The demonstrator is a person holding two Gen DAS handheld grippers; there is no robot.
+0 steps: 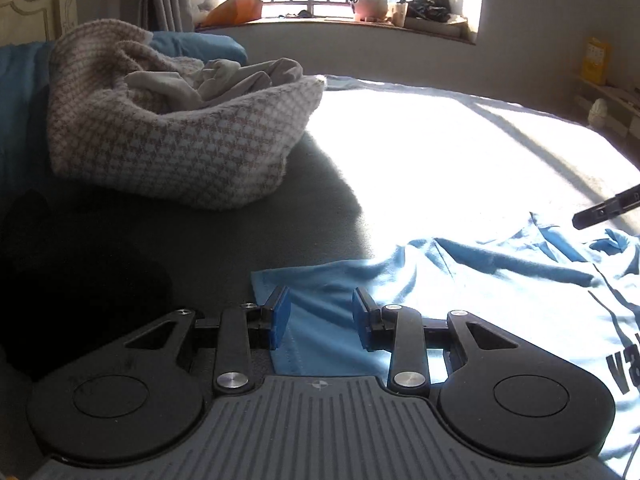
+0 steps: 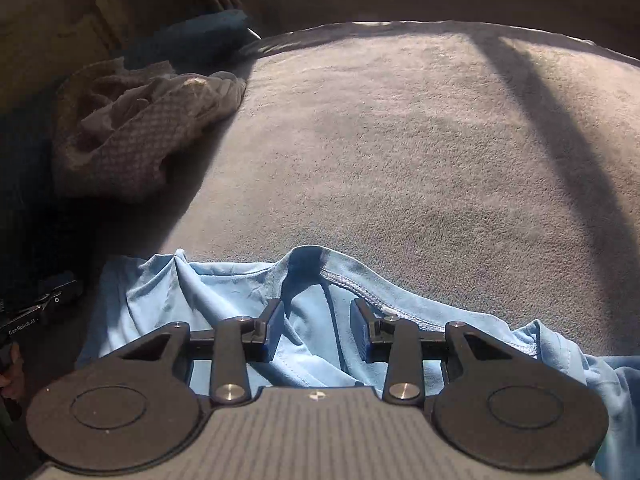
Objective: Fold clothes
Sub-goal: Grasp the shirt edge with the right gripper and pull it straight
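One light-blue T-shirt [image 1: 460, 280] with dark lettering lies rumpled on the grey plush bed cover [image 2: 400, 140], its ribbed collar toward the right gripper [image 2: 318, 330]. Both that and the left gripper [image 1: 320, 322] hover above the cloth, jaws parted, gripping nothing. A houndstooth blanket [image 1: 180, 140] sits heaped well apart.

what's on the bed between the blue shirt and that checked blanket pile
Nothing: in the left wrist view only bare grey bed cover, part shaded and part sunlit, separates the blue shirt from the checked blanket pile.
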